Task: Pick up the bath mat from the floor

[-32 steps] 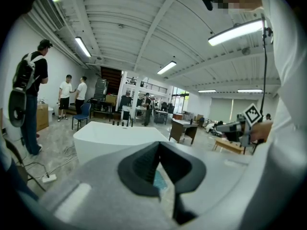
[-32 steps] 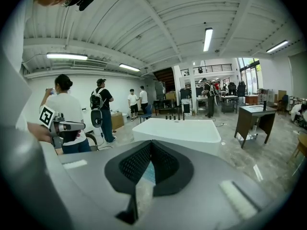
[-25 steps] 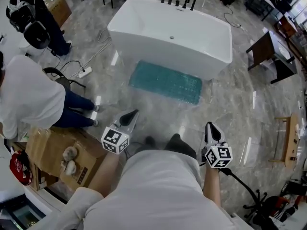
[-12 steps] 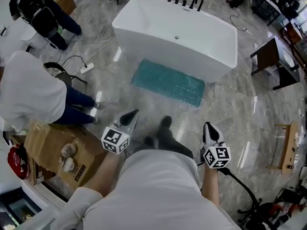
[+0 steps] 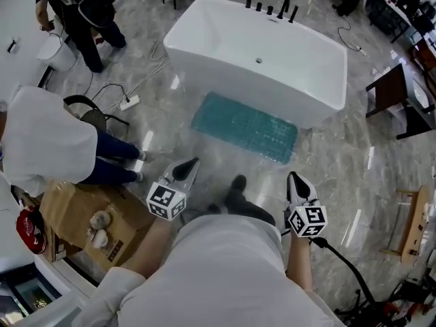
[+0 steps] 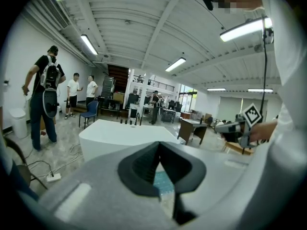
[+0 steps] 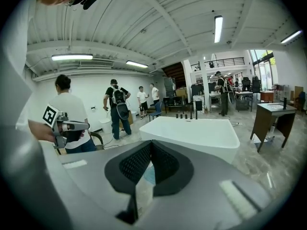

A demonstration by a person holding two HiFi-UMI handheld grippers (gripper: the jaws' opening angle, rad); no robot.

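A teal bath mat (image 5: 245,125) lies flat on the grey marble floor, right in front of the white bathtub (image 5: 255,56). My left gripper (image 5: 189,164) is held at waist height, shut and empty, short of the mat's near left corner. My right gripper (image 5: 295,179) is also shut and empty, short of the mat's near right corner. A sliver of the teal mat (image 6: 161,180) shows between the shut left jaws in the left gripper view, and the mat (image 7: 149,173) likewise shows in the right gripper view. Both views look toward the tub (image 6: 122,138) (image 7: 196,131).
A person in a white top (image 5: 48,142) sits at the left beside a cardboard box (image 5: 88,223). Another person with a backpack (image 5: 85,9) stands at the far left. A power strip with cables (image 5: 129,102) lies on the floor. Wooden furniture (image 5: 392,90) stands at the right.
I have walked closer to the tub; the mat and tub sit nearer and lower in the head view. One foot has stepped forward. Both grippers stay shut.
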